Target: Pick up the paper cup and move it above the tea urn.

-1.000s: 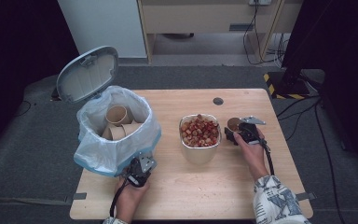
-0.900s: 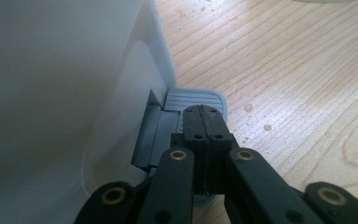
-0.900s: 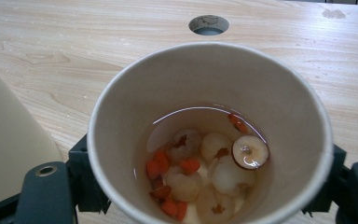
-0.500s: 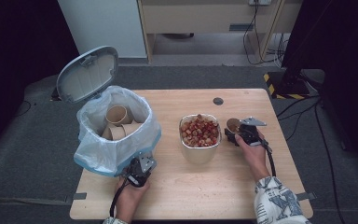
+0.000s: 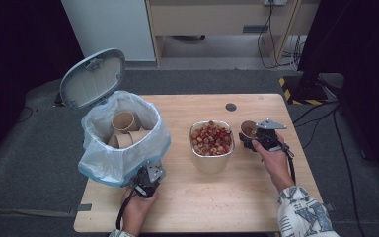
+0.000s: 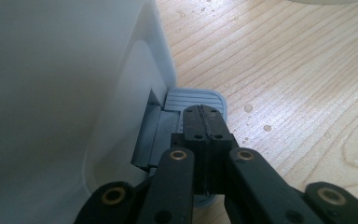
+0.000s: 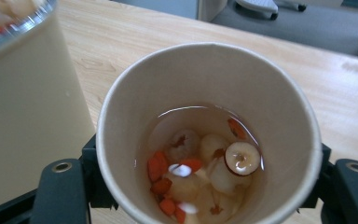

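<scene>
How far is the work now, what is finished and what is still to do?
Done: two paper cups lie in the lined bin, its lid up. In hand: the left tongs, shut, press the bin's pedal; the right tongs grip a cup holding liquid and fruit beside the full container. Left: emptying and binning this cup.

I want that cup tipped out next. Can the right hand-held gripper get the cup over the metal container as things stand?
Probably yes: the right hand-held gripper grips the paper cup, and the metal container stands open right beside it.
</scene>
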Available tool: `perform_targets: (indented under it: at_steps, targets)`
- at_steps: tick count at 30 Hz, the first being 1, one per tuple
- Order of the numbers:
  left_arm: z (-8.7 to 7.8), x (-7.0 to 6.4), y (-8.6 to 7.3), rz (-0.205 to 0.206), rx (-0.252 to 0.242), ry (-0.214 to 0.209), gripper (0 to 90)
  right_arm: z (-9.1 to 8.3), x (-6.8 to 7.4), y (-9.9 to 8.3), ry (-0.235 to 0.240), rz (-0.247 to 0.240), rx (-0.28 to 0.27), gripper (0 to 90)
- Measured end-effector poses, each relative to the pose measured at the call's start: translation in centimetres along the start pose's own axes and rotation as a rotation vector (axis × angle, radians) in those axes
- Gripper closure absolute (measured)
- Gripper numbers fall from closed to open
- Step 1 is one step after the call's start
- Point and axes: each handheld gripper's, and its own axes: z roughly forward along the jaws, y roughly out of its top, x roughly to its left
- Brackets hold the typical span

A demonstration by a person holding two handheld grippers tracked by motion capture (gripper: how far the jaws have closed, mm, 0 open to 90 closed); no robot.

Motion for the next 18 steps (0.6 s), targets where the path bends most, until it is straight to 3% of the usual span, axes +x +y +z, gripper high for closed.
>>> perform_targets:
  at_steps: [5,18]
  targets:
    - [0.0,0.0,0.0,0.003,0.001,0.001,89.4,-1.3,-0.3,1.6,0.003,-0.073,-0.005,29.9]
    - [0.0,0.0,0.0,0.003,0.001,0.002,89.4,-3.8,-1.2,4.8,-0.014,-0.203,-0.032,29.9]
